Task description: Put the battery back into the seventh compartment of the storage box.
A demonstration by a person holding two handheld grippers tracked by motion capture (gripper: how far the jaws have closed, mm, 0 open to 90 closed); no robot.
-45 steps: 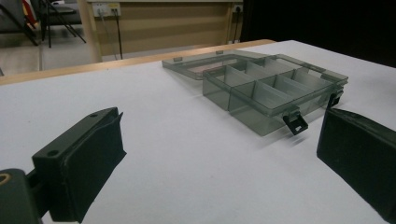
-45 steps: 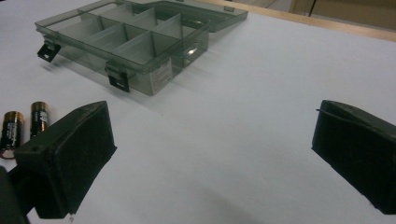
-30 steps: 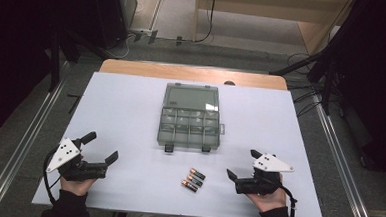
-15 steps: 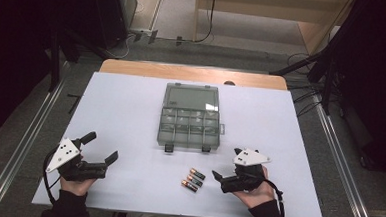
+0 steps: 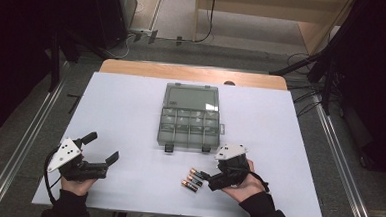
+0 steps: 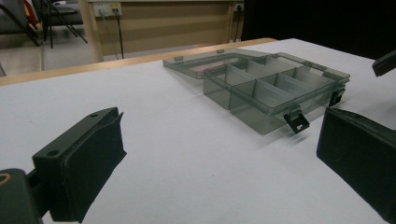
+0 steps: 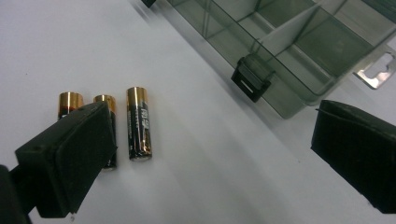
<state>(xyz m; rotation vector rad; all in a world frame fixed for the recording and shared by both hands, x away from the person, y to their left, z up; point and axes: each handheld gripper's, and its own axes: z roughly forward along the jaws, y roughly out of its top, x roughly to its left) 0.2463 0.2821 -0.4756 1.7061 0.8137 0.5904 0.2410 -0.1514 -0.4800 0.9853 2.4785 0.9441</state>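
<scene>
Your white table (image 5: 130,115) is evenly and brightly lit from above in the high view, while the room at both sides falls to near black. That picture is soft and grainy, so the batteries (image 5: 192,179) read only as small blurs. In the right gripper view the batteries (image 7: 138,122) are fairly sharp, with glare on their gold ends; the organizer box (image 7: 299,51) smears toward the top edge. In the left gripper view your tool's near pads (image 6: 84,163) are dark and out of focus, and the box (image 6: 275,88) casts a faint shadow.
</scene>
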